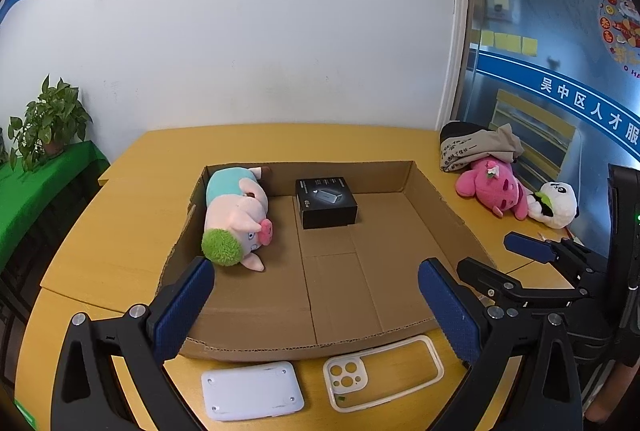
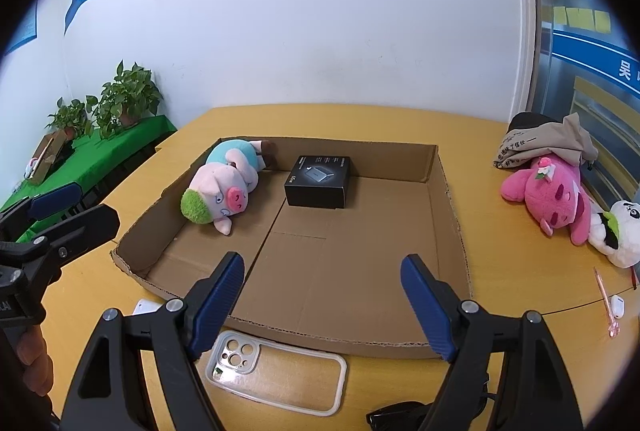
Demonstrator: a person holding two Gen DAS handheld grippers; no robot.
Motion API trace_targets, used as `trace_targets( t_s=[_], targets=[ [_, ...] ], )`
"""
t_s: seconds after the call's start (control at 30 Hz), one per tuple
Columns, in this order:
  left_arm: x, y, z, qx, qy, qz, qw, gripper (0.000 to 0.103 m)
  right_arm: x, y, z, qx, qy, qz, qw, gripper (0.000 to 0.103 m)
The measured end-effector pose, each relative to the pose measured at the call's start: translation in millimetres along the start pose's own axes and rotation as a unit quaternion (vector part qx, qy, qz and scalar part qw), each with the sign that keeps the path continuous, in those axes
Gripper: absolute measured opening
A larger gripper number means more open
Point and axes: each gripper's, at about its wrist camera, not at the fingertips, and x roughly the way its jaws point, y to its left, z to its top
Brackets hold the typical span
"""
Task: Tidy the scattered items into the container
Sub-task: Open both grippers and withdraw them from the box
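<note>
Clearly both the left tool [image 1: 316, 295] and right tool [image 2: 322, 291] hang released and empty above the near rim of the cardboard box [image 2: 452, 199], while the phone case [image 2: 276, 371] lies flat on the desk [image 1: 120, 231] just outside; pads closing on so thin a thing may scrape it away or snag the box's wall.

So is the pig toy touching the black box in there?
Apart. The right wrist view shows bare cardboard between the pig toy and the black box.
</note>
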Motion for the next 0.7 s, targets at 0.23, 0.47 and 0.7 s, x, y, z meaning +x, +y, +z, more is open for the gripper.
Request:
trace_targets(
  t_s=[0.23,0.47,0.7],
  targets=[
    [1.0,2.9,-1.8,0.0,0.003,-0.004,1.0,0.103,-0.1,0.2,-2.2,0.004,0.003,0.0,1.0,0.08],
    [4.0,-1.1,-3.5,0.004,0.01,-0.011,0.9999,0.103,-0.9,0.4,-4.4,0.005,0.004,-0.001,1.0,0.08],
    [10.1,-7.5,-8.3,0.004,0.022,-0.03,0.9993,0.103,-1.8,-4.8,-9.4,0.01,0.007,-0.003,1.0,0.08]
  ],
)
